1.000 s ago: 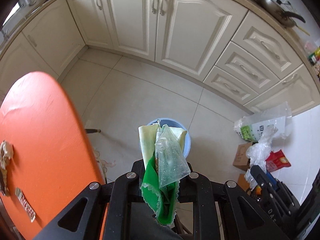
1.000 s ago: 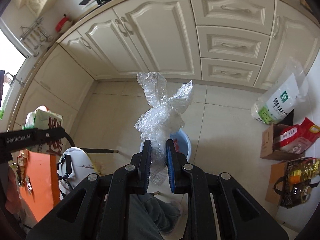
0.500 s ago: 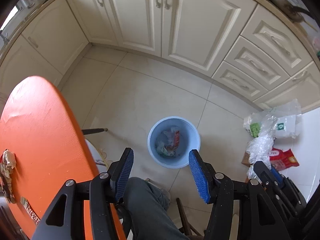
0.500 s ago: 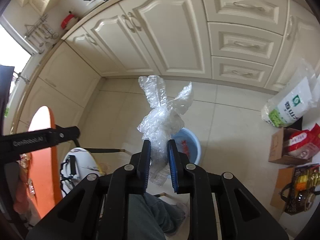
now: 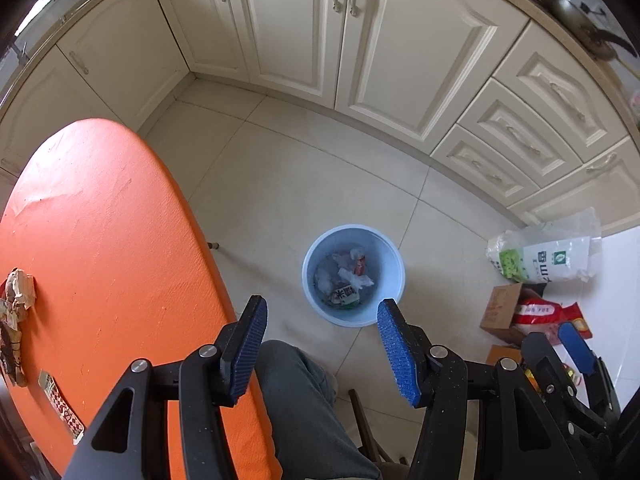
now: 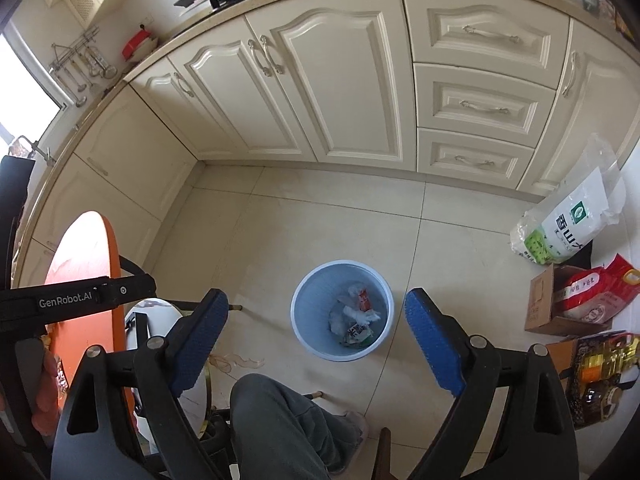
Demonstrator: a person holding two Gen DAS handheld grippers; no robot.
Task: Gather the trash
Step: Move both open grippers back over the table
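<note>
A light blue bin (image 5: 394,276) stands on the tiled floor and holds several wrappers (image 5: 346,276). My left gripper (image 5: 322,304) hovers above the bin, open, with nothing between its blue pads. The right wrist view shows the same bin (image 6: 304,332) and the wrappers (image 6: 356,316) inside it. Above it my right gripper (image 6: 316,294) has its jaws opening wide, with nothing between them. On the orange table (image 5: 100,240), crumpled paper trash (image 5: 18,288) lies at the left edge, with a small flat wrapper (image 5: 60,408) nearer the front.
Cream cabinets (image 5: 400,60) line the far wall. A rice bag (image 6: 568,228), a cardboard box (image 6: 548,308) and packets sit on the floor at right. A person's trouser leg (image 6: 272,420) lies below the grippers, with a white stool (image 6: 160,312) beside the table.
The left gripper let go of its green and clear wrappers and opened. The right gripper released its clear plastic bundle and spread its jaws. Both bundles are gone from the fingers.
</note>
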